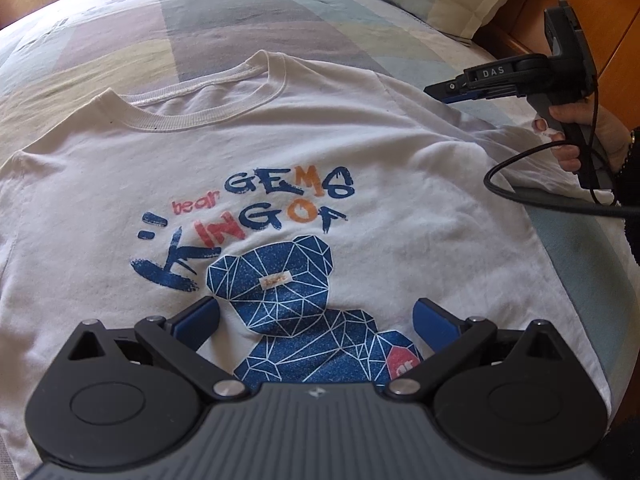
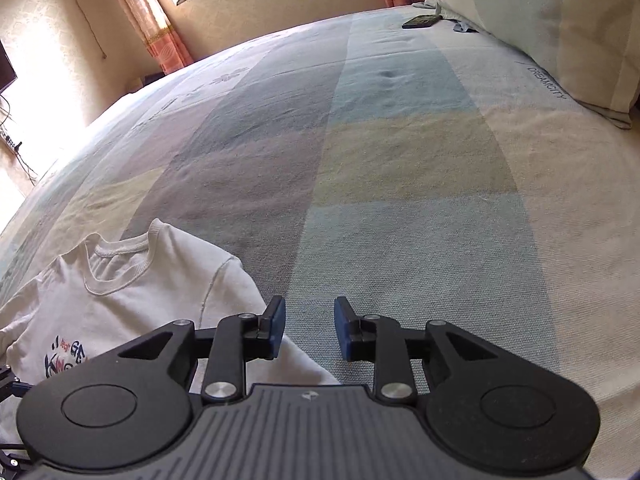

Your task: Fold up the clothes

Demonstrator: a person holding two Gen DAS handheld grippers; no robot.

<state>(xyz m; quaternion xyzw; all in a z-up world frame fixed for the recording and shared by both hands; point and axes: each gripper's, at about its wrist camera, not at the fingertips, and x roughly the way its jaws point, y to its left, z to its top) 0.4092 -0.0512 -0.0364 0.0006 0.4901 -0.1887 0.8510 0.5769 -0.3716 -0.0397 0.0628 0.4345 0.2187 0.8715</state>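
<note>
White T-shirt (image 1: 280, 152) lies flat, print up, on the bed (image 2: 380, 200), under the wide-open, empty left gripper (image 1: 316, 320). Right gripper (image 2: 310, 328), partly open and empty, hovers over the sleeve edge. Light, limp, wrinkle-prone; best pinched at shoulder seam and hem.

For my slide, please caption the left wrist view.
White T-shirt lies flat on bed; open left hand-held gripper above its bear print.

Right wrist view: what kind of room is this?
Most likely a home bedroom. A white T-shirt lies on a bed covered by a pastel patchwork bedspread, a pillow printed DREAMCITY sits at the head, and a window with orange curtains is behind.
</note>
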